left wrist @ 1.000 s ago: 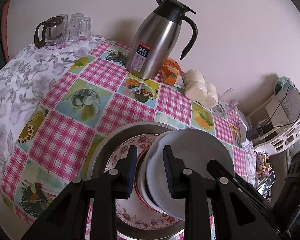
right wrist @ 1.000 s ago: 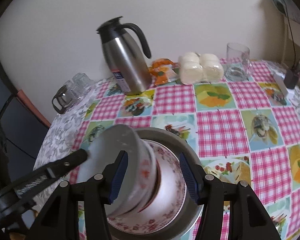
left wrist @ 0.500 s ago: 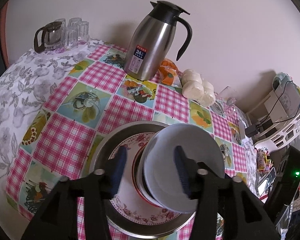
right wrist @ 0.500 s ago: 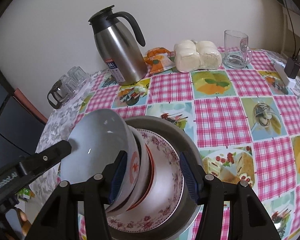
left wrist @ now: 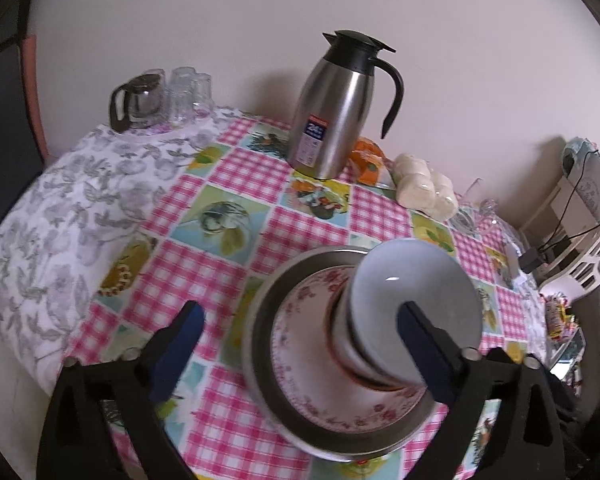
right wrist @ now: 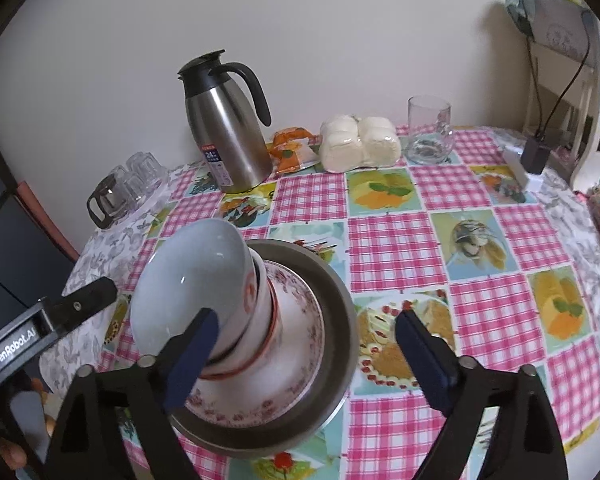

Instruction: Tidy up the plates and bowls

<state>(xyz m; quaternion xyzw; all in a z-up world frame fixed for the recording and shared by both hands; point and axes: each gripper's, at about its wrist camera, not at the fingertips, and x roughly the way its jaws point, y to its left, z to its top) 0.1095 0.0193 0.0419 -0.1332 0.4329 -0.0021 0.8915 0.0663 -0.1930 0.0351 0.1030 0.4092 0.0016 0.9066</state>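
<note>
A stack stands on the checked tablecloth: a steel dish [left wrist: 268, 320] at the bottom, a pink floral plate [left wrist: 300, 344] in it, then nested bowls topped by a plain white bowl [left wrist: 416, 292]. The stack also shows in the right wrist view, with the steel dish [right wrist: 340, 312], the floral plate [right wrist: 300, 320] and the white bowl [right wrist: 196, 276]. My left gripper [left wrist: 300, 328] is open wide and holds nothing, just before the stack. My right gripper [right wrist: 306, 340] is open, its fingers on either side of the stack's near part.
A steel thermos jug [left wrist: 336, 108] stands at the back by the wall, with an orange packet [left wrist: 366, 164] and wrapped buns [left wrist: 424, 188] beside it. A glass pot and tumblers [left wrist: 160, 96] sit at the back left. A glass mug [right wrist: 428, 128] stands at the back right.
My left gripper let go of the white bowl's rim, opened wide and drew back to the left. The bowl now rests on the stack. My right gripper pulled back a little.
</note>
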